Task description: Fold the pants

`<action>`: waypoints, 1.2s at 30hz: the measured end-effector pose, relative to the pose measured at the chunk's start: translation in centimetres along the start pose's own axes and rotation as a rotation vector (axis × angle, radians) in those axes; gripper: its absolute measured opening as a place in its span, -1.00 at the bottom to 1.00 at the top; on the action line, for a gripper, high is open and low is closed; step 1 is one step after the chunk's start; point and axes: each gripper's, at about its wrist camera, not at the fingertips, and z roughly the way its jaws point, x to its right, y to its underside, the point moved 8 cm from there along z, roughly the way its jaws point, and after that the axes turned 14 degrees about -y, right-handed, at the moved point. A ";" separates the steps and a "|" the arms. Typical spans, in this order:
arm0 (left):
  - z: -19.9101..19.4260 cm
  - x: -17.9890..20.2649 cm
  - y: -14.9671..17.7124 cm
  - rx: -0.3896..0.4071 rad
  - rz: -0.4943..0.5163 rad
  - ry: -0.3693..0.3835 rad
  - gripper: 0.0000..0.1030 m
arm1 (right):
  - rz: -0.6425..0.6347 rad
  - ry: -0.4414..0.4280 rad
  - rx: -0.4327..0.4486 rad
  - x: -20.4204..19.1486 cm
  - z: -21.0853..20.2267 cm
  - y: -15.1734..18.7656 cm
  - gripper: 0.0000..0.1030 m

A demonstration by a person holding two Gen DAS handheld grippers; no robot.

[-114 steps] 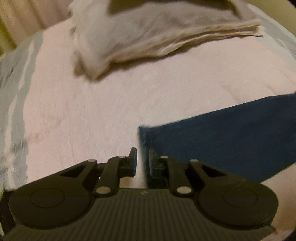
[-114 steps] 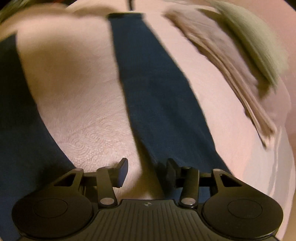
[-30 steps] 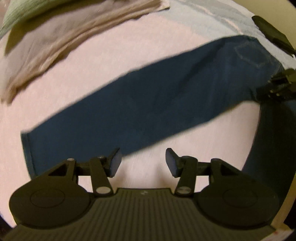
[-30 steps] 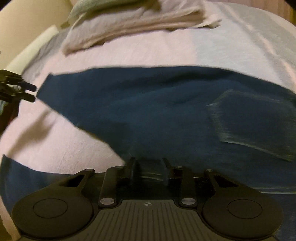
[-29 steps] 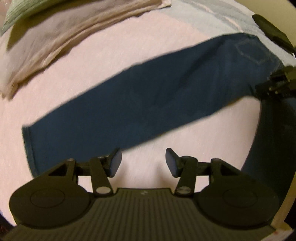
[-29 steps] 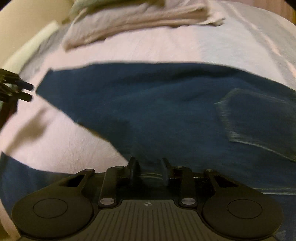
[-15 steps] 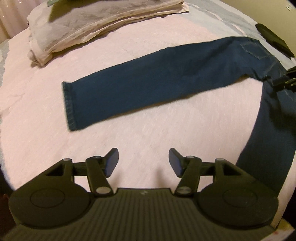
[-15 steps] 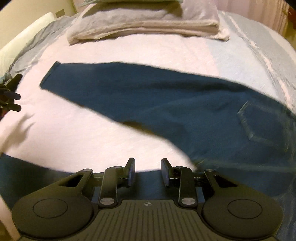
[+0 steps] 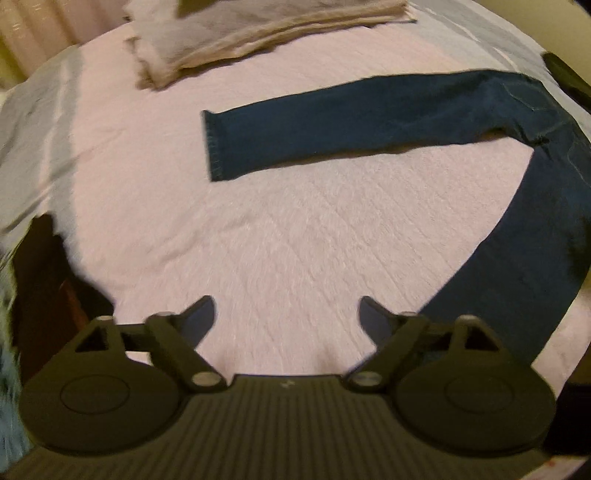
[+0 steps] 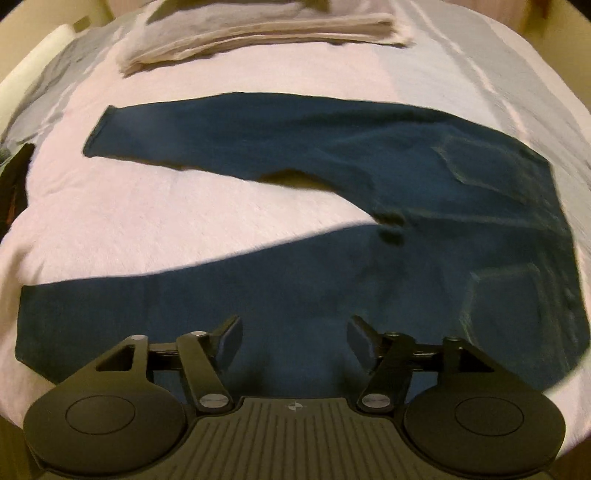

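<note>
- We are observing a pair of dark blue denim pants [image 10: 332, 229] lying flat on a pale pink quilted bedspread [image 9: 288, 236], with both legs spread apart in a wide V.
- We are noting two back pockets facing up at the seat end, on the right side of the right wrist view; the waist end is lying toward the pale grey-blue strip of bedding [image 10: 461, 55].
- The far leg is running leftward, its stitched hem [image 9: 212, 147] lying flat on the bedspread; the near leg is running along the lower part of the right wrist view.
- We are recording the left black two-finger gripper [image 9: 286, 319] hanging over bare bedspread with its jaws standing wide apart; they have just been opening, and nothing is lying between them. The near pant leg is passing just beside its right finger.
- We are recording the right black two-finger gripper [image 10: 293, 336] hanging over the near leg with its jaws likewise wide apart, having just been opening; the denim is showing beneath the gap, but the pads are not pressing on it.
- A stack of folded beige and grey linens [image 10: 258, 29] is resting at the far end of the bed, well apart from the pants.
- The frames are slightly blurred, so we are leaving fine stitching detail unreported.
</note>
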 end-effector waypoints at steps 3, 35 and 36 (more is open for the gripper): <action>-2.7 0.4 1.5 -0.044 -0.097 -0.010 0.76 | 0.038 0.019 -0.003 0.6 -2.9 1.8 0.32; -20.8 11.8 2.2 0.024 -0.143 0.107 0.98 | 0.180 0.168 0.120 -8.4 -18.1 7.2 0.32; -21.1 11.9 2.4 0.025 -0.154 0.100 0.98 | 0.171 0.167 0.119 -8.5 -18.1 7.4 0.32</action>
